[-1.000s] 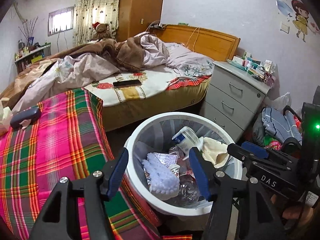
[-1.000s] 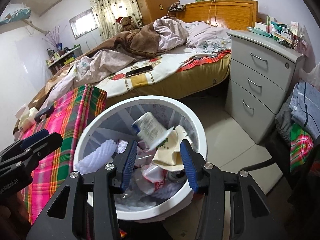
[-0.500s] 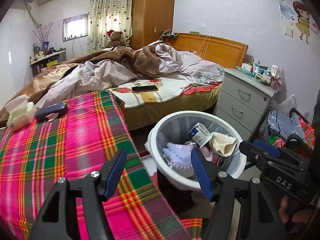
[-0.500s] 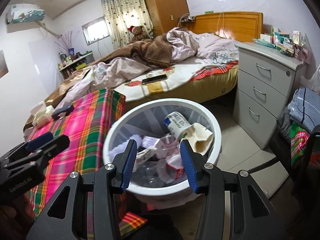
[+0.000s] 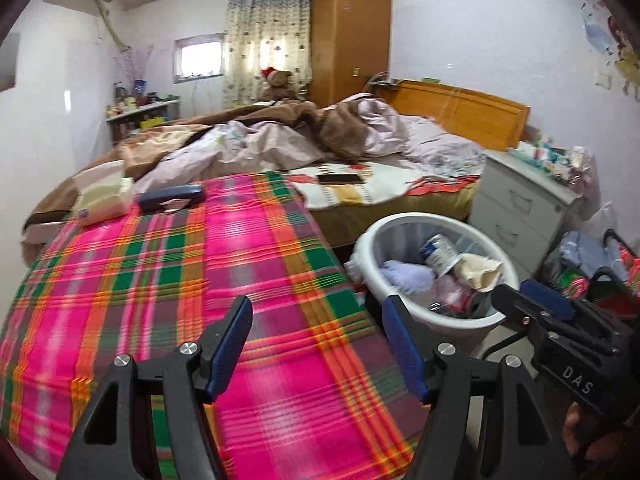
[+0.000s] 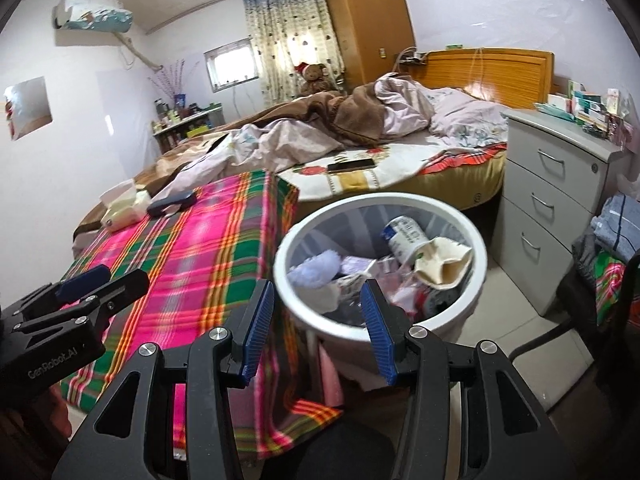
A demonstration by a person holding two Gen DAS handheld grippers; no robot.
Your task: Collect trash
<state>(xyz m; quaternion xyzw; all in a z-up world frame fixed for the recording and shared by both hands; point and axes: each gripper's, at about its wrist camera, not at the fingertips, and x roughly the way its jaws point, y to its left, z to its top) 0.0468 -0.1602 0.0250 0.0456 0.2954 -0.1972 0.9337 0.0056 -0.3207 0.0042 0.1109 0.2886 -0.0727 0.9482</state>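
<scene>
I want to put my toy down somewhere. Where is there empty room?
The plaid blanket is mostly bare, from the tissue pack and dark case at its far end down to the near edge. The white bin is full, and the nightstand top is crowded along its back.

My right gripper (image 6: 316, 314) fills the bottom of the view, its blue-padded fingers (image 6: 258, 326) apart with nothing between them. Just beyond sits a white trash bin (image 6: 478, 264) on the floor, holding a crumpled cup (image 6: 402, 238), a cream cloth (image 6: 444, 262) and wrappers. To its left lies a pink plaid blanket (image 6: 192, 256). My left gripper (image 6: 76, 294) shows at the left edge. Behind are an unmade bed (image 6: 360, 140) and a grey dresser (image 6: 560, 192).
</scene>
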